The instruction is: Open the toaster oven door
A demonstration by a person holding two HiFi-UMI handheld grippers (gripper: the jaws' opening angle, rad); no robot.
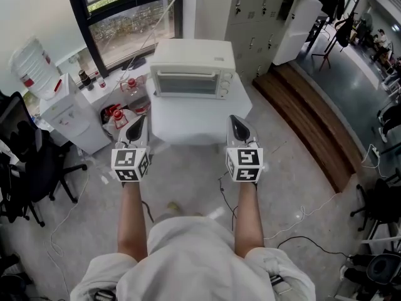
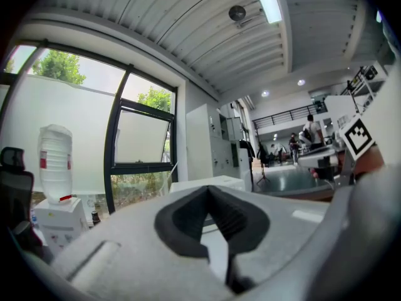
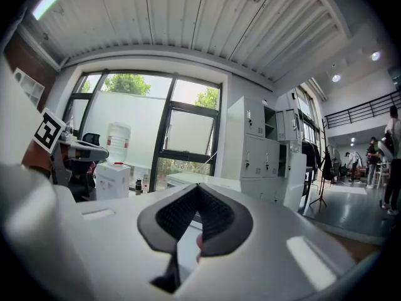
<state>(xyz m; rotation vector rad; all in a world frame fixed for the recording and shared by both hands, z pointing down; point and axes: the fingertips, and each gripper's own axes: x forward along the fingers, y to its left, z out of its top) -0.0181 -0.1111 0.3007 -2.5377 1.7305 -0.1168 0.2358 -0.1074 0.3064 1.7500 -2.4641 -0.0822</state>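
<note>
A white toaster oven (image 1: 192,68) with a glass door (image 1: 185,82) stands on a small white table (image 1: 194,121); the door is closed. My left gripper (image 1: 138,123) hovers at the table's near left corner, shut and empty. At the near right corner my right gripper (image 1: 236,121) is shut too, holding nothing. Both point level toward the oven, well short of it. In the left gripper view the shut jaws (image 2: 208,190) cover most of the oven (image 2: 207,183). The right gripper view shows its shut jaws (image 3: 197,188) with the oven's top (image 3: 200,180) just behind.
A water dispenser (image 1: 59,108) with a bottle stands left, beside red-capped bottles (image 1: 119,108) on the floor. Black office chairs (image 1: 28,162) sit at far left. Grey lockers (image 1: 257,17) stand behind the oven. A wooden step (image 1: 313,130) runs along the right. Cables (image 1: 301,221) lie on the floor.
</note>
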